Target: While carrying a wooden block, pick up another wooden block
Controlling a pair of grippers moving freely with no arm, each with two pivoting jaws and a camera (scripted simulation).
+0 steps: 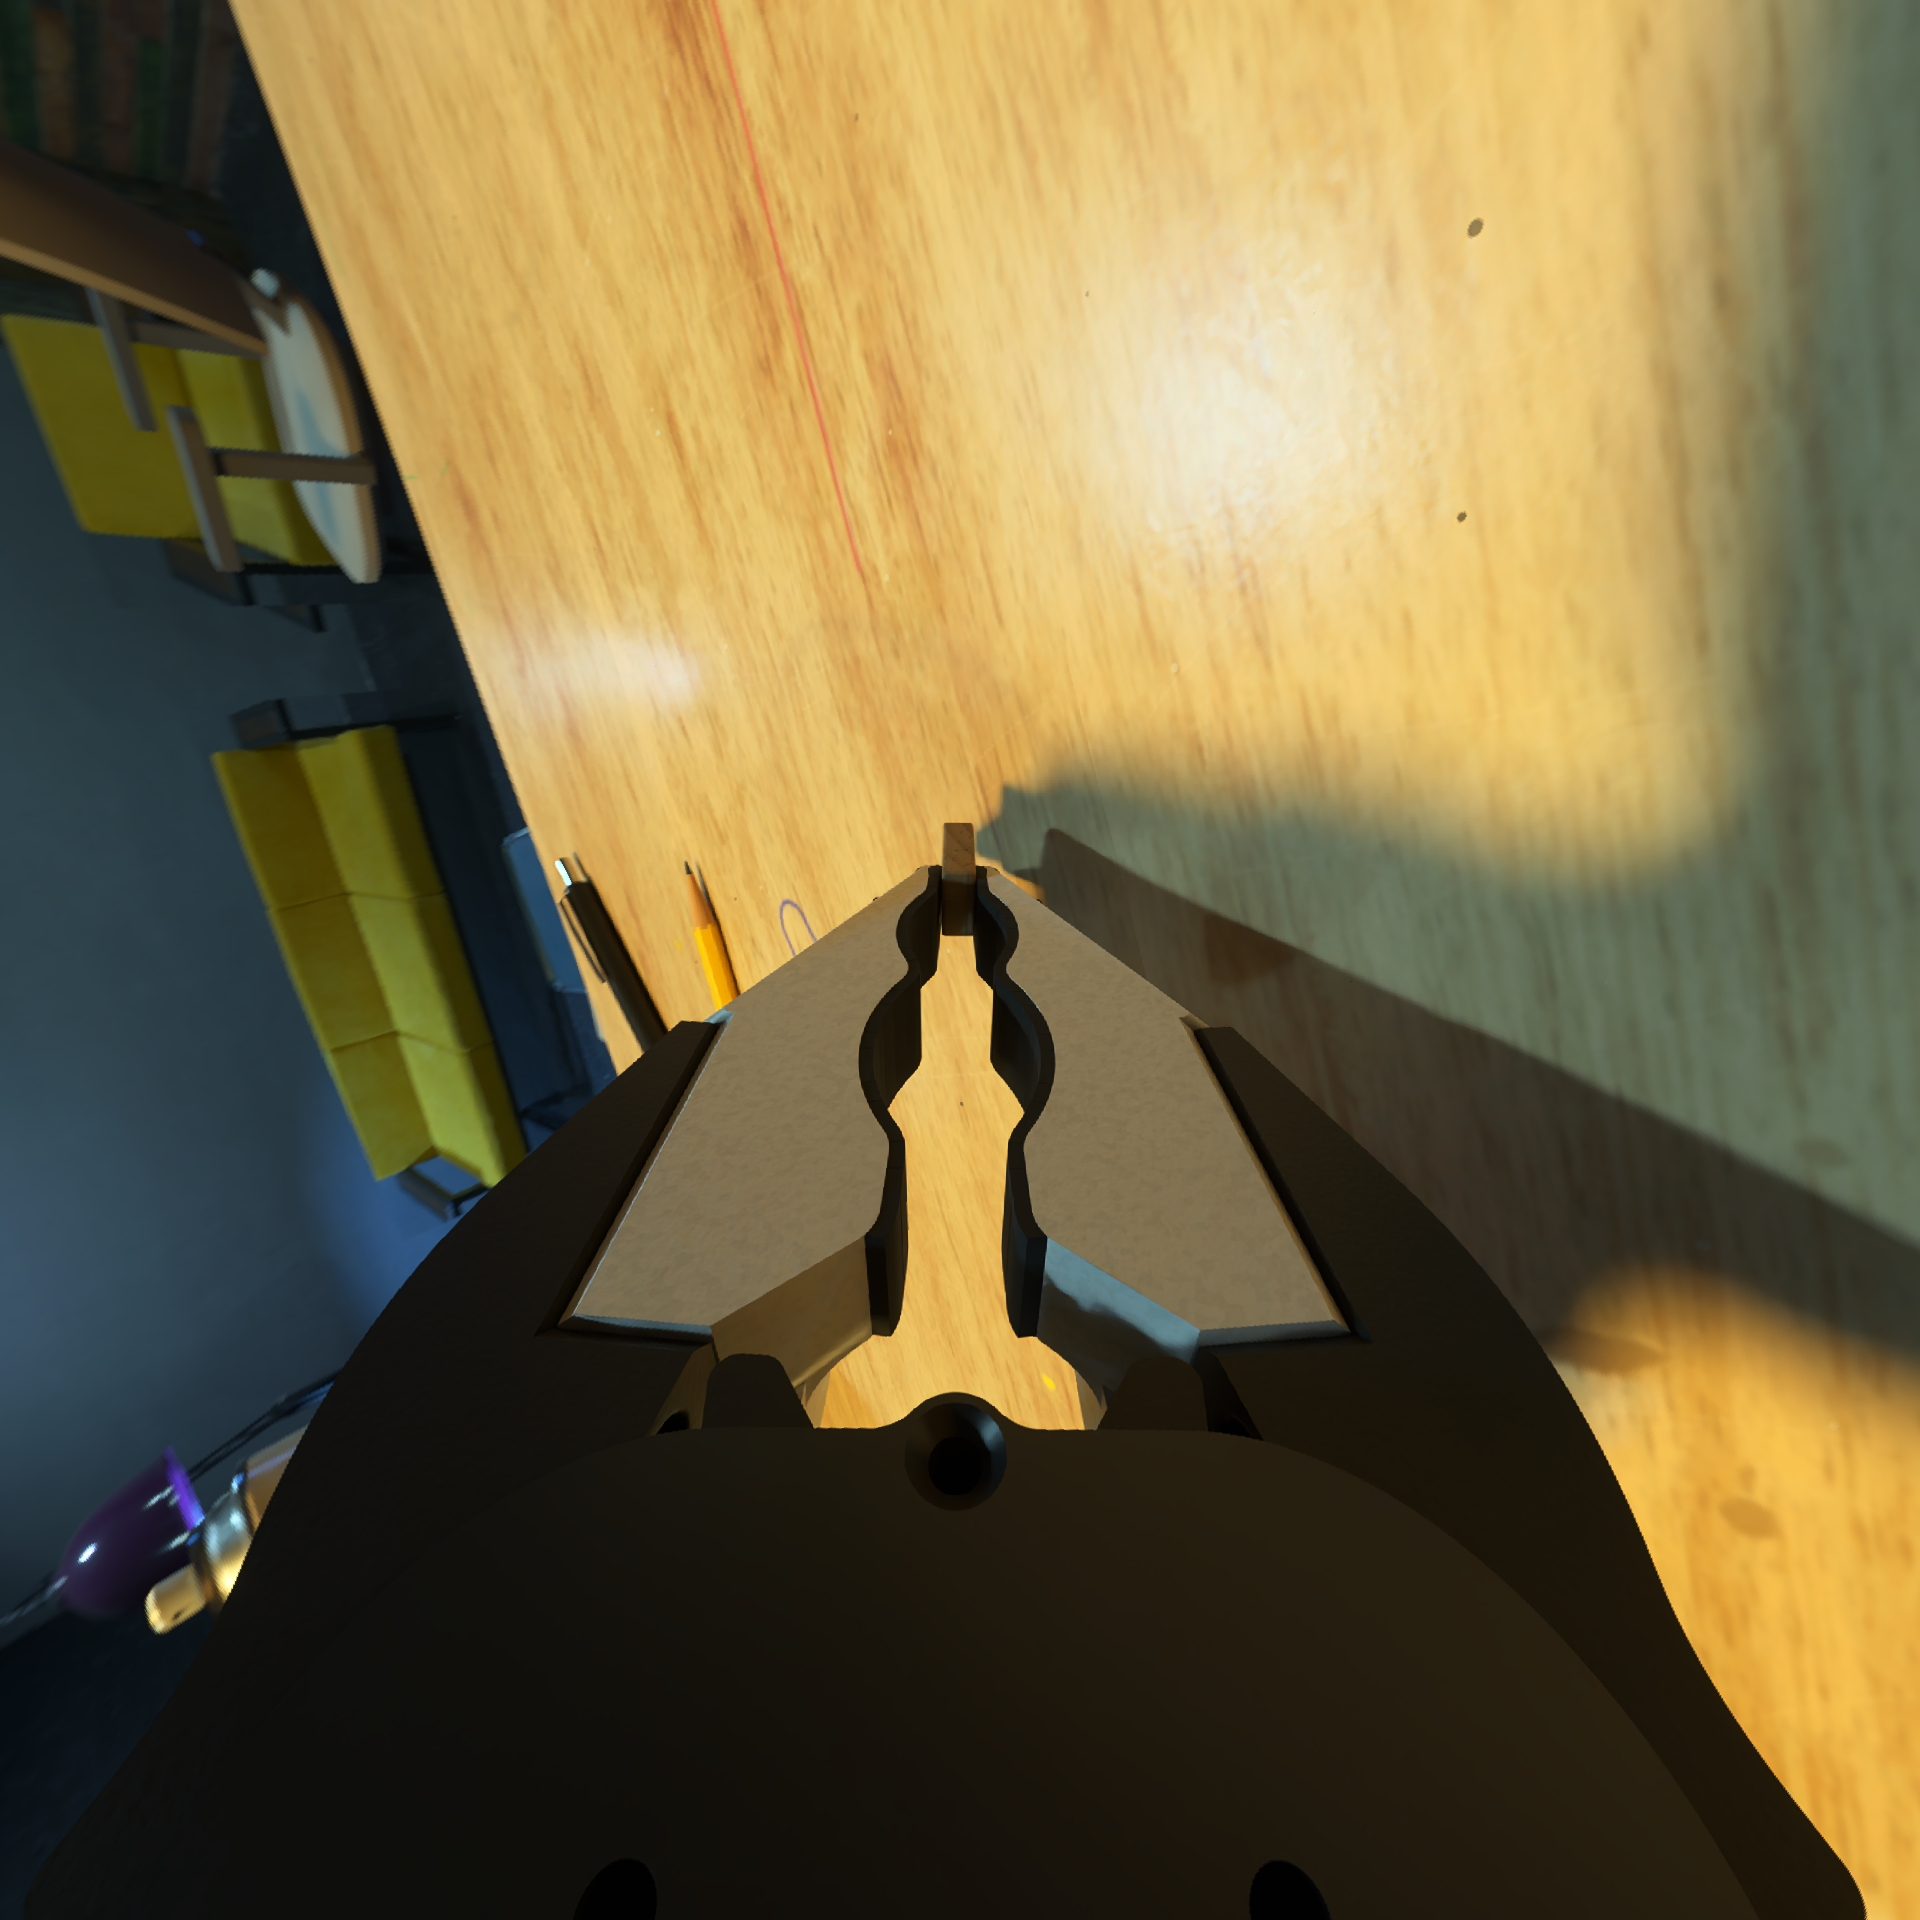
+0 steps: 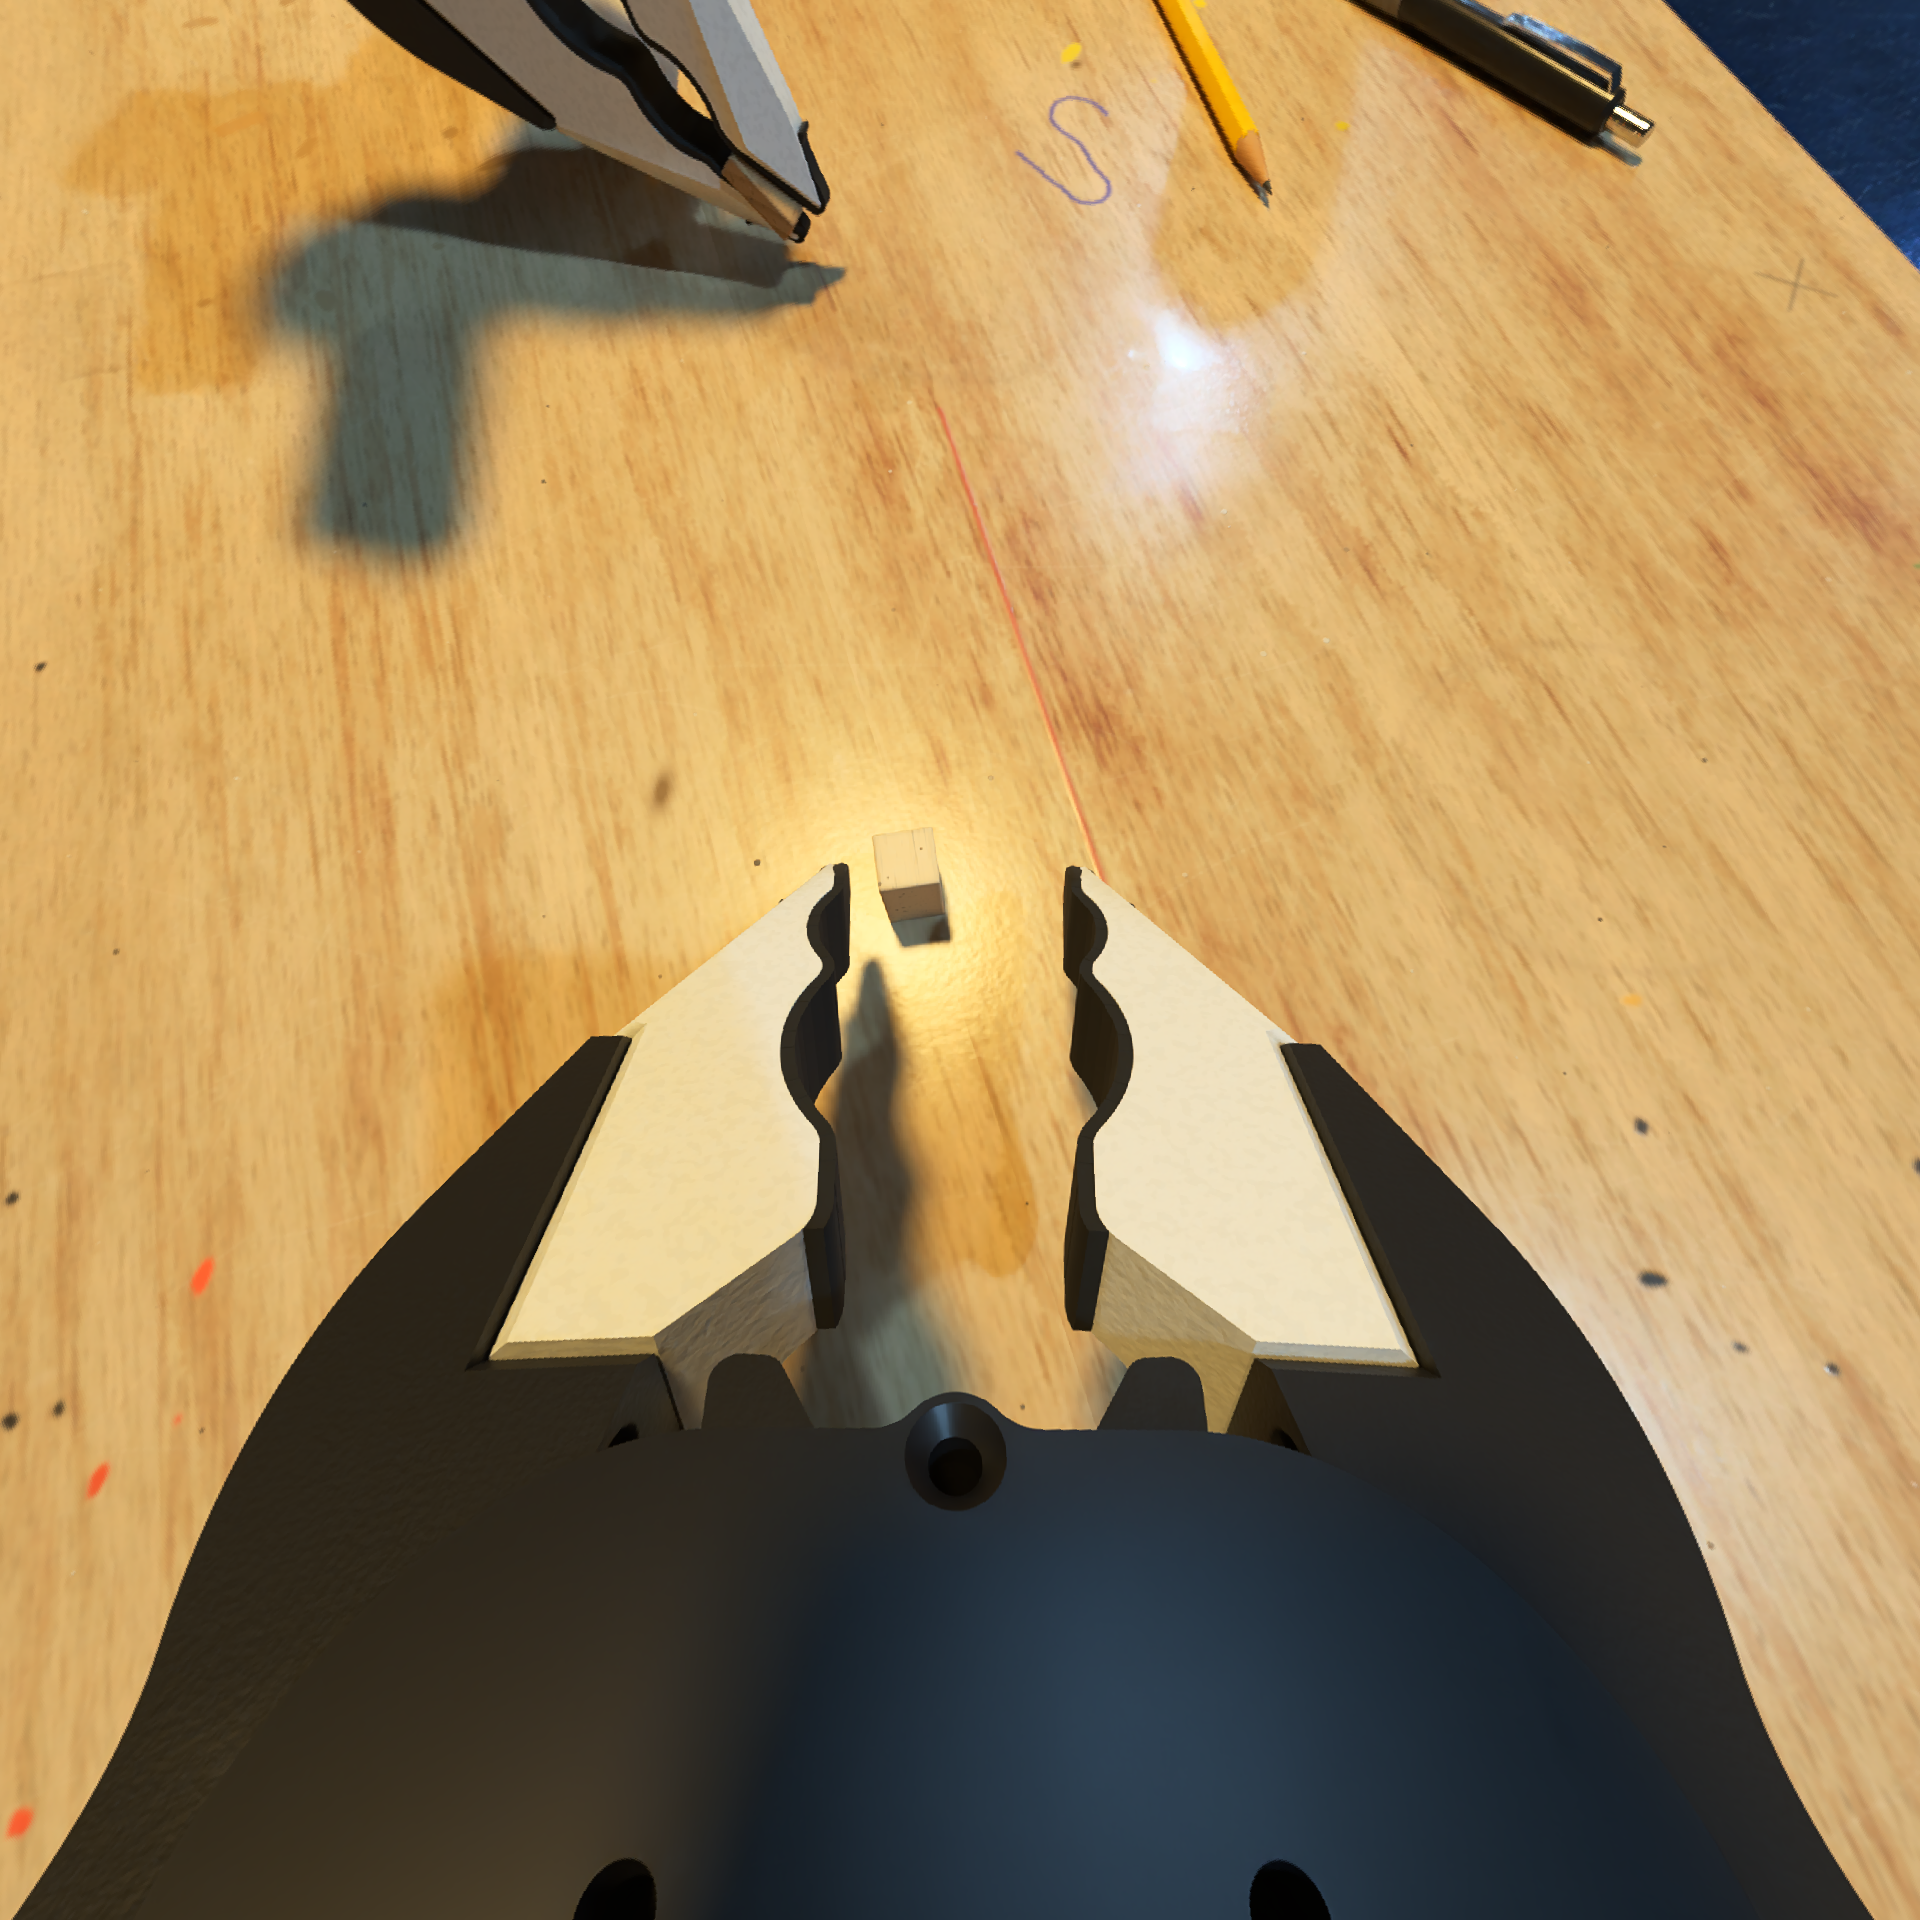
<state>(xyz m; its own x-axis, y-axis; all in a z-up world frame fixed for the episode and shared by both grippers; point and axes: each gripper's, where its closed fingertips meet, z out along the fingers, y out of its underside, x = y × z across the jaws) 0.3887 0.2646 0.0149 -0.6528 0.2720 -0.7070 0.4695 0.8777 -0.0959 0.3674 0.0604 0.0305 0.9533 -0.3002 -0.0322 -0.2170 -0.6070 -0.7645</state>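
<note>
So the left tongs [image 1: 957,883] were clamped on one wooden block [image 1: 957,878], while the right tongs [image 2: 956,883] gaped wide around the second block [image 2: 908,875] on the counter [image 2: 416,831], closer to their left finger, probably needing recentring then a squeeze.

A warm wooden tabletop [image 1: 1039,364] filled the view. Toward nine o'clock, yellow sofas [image 1: 364,956] stood on a dark bluish floor [image 1: 125,935], perhaps carpeted.

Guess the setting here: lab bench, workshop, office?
Likely a desk in an office or lounge-like room: a worn wooden tabletop with a pencil and pen on it, and yellow sofas on the floor beyond its edge.
</note>
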